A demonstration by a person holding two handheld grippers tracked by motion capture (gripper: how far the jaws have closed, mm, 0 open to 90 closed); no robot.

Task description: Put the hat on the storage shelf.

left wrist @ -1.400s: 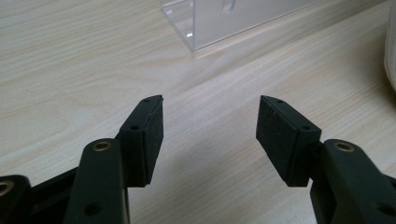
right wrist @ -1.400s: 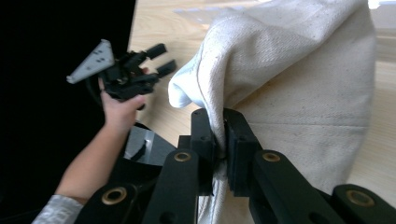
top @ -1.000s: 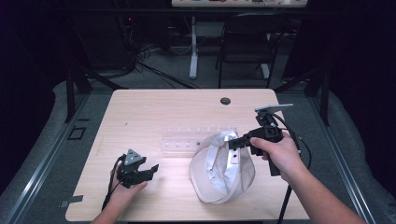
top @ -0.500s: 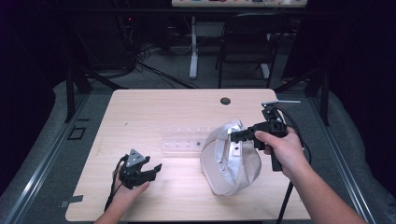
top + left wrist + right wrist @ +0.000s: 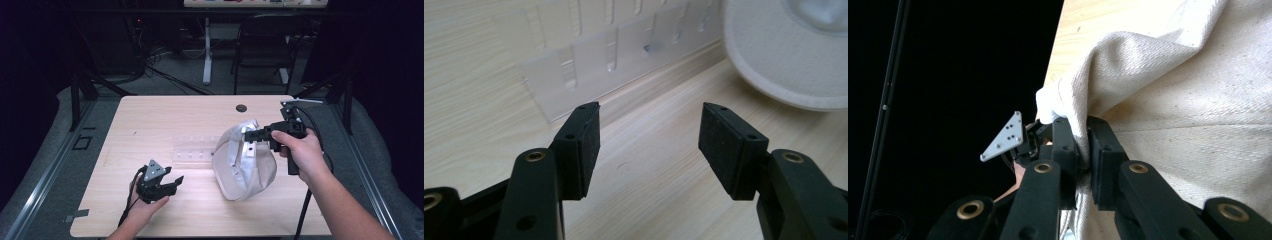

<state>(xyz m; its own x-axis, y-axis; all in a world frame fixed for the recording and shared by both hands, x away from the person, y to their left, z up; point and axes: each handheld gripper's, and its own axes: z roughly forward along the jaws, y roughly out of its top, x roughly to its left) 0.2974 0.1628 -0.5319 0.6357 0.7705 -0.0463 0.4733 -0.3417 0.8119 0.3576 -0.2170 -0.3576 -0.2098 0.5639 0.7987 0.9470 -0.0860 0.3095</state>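
Cream cloth cap — hollow side up, its rim lifted at right-centre of the table.

We see right gripper pinching cream cap above table; left gripper resting, jaws apart.

A pale wooden table is seen, on which a clear plastic strip (slotted along its length) lies flat near the middle; a cream cloth cap rests just beside it.
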